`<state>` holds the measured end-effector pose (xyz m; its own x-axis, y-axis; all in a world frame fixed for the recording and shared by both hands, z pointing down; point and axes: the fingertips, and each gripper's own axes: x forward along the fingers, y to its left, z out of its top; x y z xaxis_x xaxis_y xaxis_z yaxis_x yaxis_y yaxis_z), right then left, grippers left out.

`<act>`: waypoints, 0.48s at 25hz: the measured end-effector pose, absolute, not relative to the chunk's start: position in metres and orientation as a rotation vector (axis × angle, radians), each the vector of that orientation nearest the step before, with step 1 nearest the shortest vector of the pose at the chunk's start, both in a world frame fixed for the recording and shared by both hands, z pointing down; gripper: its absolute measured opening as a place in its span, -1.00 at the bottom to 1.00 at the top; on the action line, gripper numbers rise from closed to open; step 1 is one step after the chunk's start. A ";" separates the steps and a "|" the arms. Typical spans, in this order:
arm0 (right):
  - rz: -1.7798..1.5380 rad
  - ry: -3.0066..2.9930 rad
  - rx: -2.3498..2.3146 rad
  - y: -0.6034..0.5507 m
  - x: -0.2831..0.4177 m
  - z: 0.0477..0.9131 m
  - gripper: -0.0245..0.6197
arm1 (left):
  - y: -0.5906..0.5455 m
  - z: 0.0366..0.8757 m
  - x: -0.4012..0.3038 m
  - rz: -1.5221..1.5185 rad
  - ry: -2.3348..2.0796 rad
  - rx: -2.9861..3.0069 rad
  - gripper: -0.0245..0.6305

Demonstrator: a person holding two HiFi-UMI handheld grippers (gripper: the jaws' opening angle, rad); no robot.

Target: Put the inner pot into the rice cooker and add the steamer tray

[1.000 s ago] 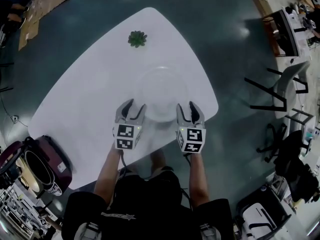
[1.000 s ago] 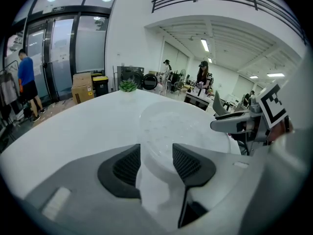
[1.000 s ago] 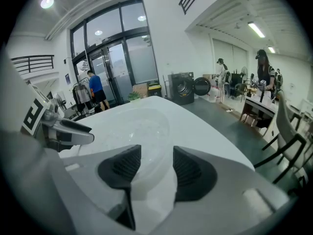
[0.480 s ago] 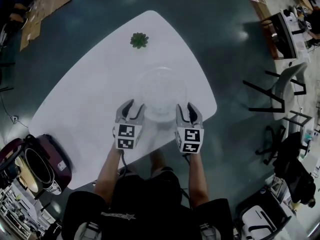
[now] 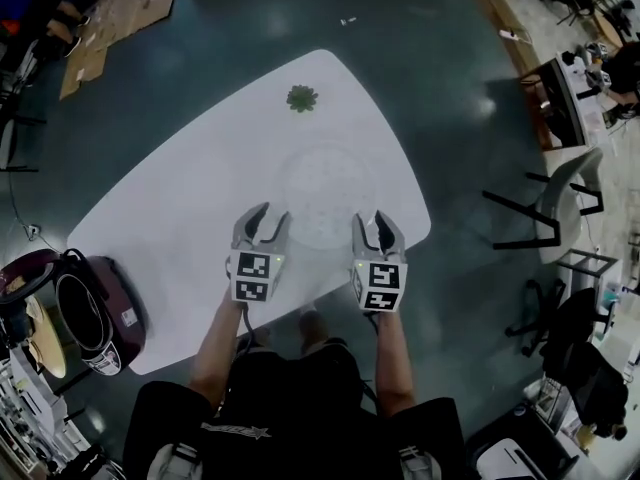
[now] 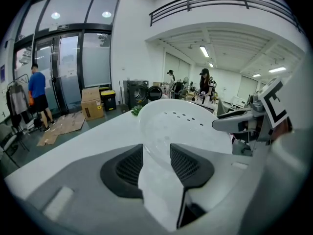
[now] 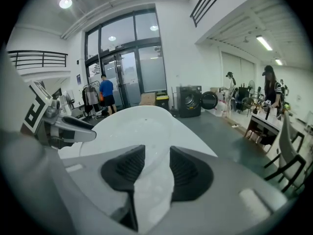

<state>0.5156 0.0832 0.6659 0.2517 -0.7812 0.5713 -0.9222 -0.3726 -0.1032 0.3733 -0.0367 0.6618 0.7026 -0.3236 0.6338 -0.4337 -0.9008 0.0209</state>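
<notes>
A white round steamer tray with small holes is held over the white table between my two grippers. My left gripper is shut on the tray's left near rim, and its jaws have just been closing on it. My right gripper is shut on the right near rim, its jaws likewise just closed. In the left gripper view the tray's perforated bowl lies ahead. A dark maroon rice cooker stands with its lid open off the table's near left corner.
A small green plant sits on the table's far part. Chairs and desks stand to the right on the dark floor. Cardboard lies on the floor far left. People stand far off in both gripper views.
Both grippers' jaws have narrowed onto the tray's rim and have risen with the tray. The head view has shifted, and more of the rice cooker shows at the lower left.
</notes>
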 end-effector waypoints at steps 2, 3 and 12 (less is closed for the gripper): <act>0.784 -1.610 2.271 0.081 0.509 0.654 -0.45 | -0.037 0.649 0.365 0.954 -0.641 2.749 -0.37; 0.770 -1.621 2.269 0.080 0.505 0.648 -0.45 | -0.037 0.643 0.360 0.944 -0.655 2.753 -0.37; 0.647 -1.738 2.232 0.066 0.463 0.594 -0.45 | -0.040 0.590 0.310 0.849 -0.809 2.765 -0.38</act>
